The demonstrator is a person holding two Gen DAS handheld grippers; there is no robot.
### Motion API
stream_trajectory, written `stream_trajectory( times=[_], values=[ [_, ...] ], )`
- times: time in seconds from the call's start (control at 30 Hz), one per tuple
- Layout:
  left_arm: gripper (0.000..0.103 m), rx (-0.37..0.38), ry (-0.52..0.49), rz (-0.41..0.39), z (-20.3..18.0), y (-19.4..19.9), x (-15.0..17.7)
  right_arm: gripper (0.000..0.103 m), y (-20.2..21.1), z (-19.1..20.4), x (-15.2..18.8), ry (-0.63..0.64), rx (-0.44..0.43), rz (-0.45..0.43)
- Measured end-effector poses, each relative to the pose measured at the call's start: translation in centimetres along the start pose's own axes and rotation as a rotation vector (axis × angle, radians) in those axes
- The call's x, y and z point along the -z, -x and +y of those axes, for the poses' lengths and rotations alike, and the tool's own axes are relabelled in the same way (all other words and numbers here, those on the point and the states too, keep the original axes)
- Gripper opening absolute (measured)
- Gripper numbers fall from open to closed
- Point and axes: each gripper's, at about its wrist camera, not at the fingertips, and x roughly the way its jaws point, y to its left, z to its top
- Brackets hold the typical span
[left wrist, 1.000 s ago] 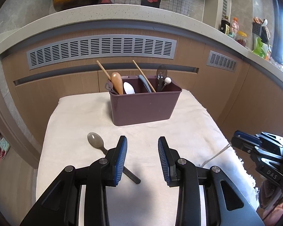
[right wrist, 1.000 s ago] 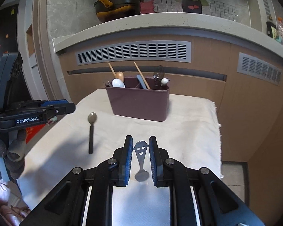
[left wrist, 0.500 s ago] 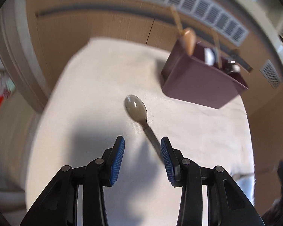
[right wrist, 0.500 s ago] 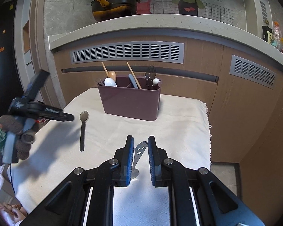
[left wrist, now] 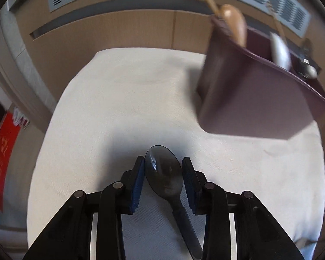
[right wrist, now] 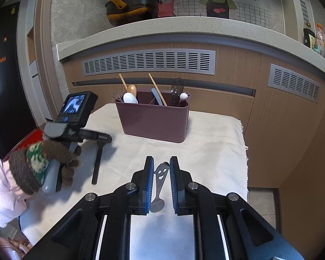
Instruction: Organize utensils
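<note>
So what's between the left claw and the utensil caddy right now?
Only bare white cloth between the left claw and the maroon caddy, seen in the left wrist view. The dark spoon sits between the claw's fingers, not ahead of them.

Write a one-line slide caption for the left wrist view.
Left claw straddles the bowl of the dark spoon on the white cloth, beside the maroon utensil caddy.
</note>
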Motion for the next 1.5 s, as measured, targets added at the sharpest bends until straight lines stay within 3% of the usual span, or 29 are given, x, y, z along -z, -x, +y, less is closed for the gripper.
stream_trajectory(
  times=[0.2,0.4,0.6,0.7,0.73,0.77,0.93,1.13,1.17,1.23,1.5],
  values=[
    [0.035,0.092,-0.094,-0.197,-0.4,6.9,3.5,0.006,0.4,0.8,-0.9,0.035,0.012,-0.023],
    [0.035,0.125,-0.166,-0.318,-1.7,12.3,4.8,0.005,-0.2,0.9,-1.1,0.036,0.015,0.000],
    [0.035,0.143,-0.175,-0.314,-1.9,13.1,4.1,0.005,-1.9,0.4,-0.2,0.035,-0.034,0.092],
    [0.035,0.155,-0.167,-0.318,-2.0,13.1,4.3,0.020,-3.9,0.5,1.5,0.053,-0.083,0.171],
    [0.035,0.157,-0.168,-0.322,-1.8,13.2,4.3,0.035,-4.8,0.4,2.6,0.045,-0.082,0.210],
    [0.035,0.157,-0.166,-0.326,-1.5,13.3,4.6,0.042,-5.3,0.4,3.1,0.041,-0.078,0.229],
    [0.036,0.174,-0.151,-0.335,-0.7,13.6,4.7,0.042,-8.8,0.5,6.3,-0.002,-0.047,0.342],
    [0.036,0.187,-0.136,-0.326,-0.1,13.3,4.8,0.040,-10.7,1.8,6.1,0.001,-0.005,0.327],
    [0.036,0.190,-0.133,-0.324,0.1,13.2,4.8,0.032,-10.8,2.2,6.1,0.021,0.011,0.325],
    [0.036,0.195,-0.126,-0.322,0.3,13.1,4.8,0.028,-10.7,2.9,6.0,0.067,0.040,0.319],
    [0.036,0.211,-0.113,-0.314,0.9,13.2,4.9,0.027,-6.6,2.3,2.4,0.085,0.102,0.187]
  ],
)
